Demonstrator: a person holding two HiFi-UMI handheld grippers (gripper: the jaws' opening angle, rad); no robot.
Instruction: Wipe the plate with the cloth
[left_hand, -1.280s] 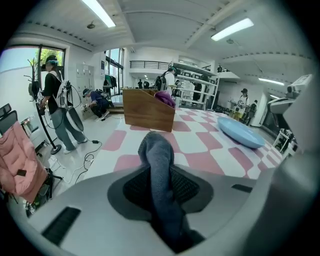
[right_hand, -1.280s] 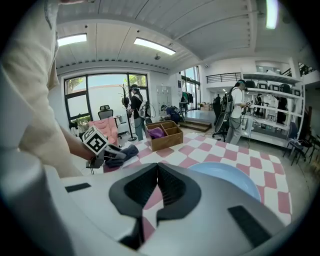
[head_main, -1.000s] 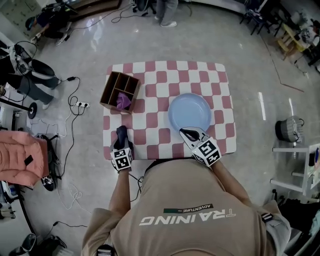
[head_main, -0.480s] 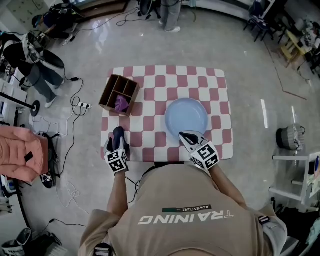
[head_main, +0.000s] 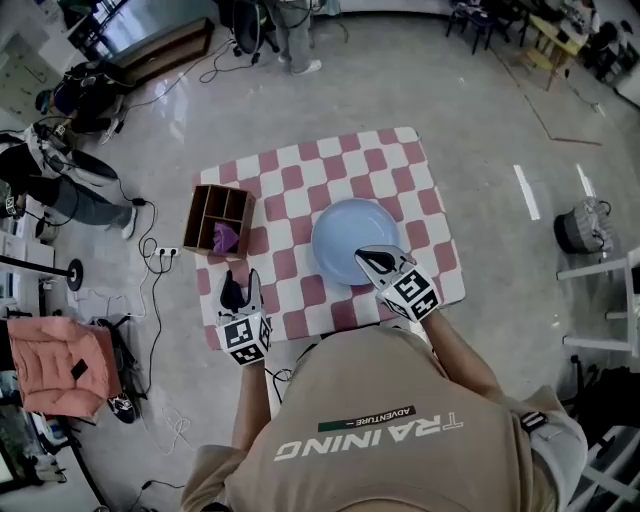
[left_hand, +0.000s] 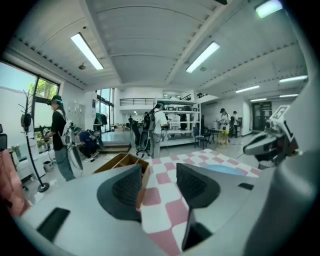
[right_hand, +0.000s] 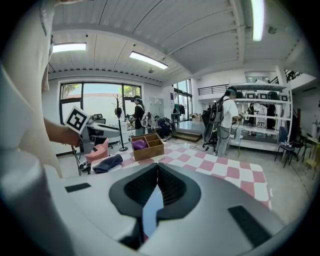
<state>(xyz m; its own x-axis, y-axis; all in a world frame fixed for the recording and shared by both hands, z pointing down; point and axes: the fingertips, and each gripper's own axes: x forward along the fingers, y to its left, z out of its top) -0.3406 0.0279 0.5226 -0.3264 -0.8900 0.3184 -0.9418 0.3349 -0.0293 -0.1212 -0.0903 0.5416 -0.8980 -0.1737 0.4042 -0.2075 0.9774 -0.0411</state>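
Observation:
A light blue plate (head_main: 350, 232) sits right of centre on the red-and-white checked table (head_main: 300, 180). My right gripper (head_main: 378, 262) is shut on the plate's near rim; a strip of the blue plate (right_hand: 152, 210) shows between its pads. A dark blue cloth (right_hand: 107, 163) lies crumpled at the table's near left edge. My left gripper (head_main: 240, 287) hangs above that cloth (head_main: 232, 294). Its jaws (left_hand: 159, 175) have just been opening, and nothing is between them. The left gripper (right_hand: 82, 125) also shows raised in the right gripper view.
A wooden divided box (head_main: 218, 222) at the table's left edge holds a purple cloth (head_main: 225, 238). On the floor to the left are cables, a power strip (head_main: 165, 252) and a pink jacket (head_main: 50, 365). People stand beyond the table.
The left gripper has opened, let go of the dark cloth and risen above it. The right gripper has shifted slightly with the plate's rim still in it.

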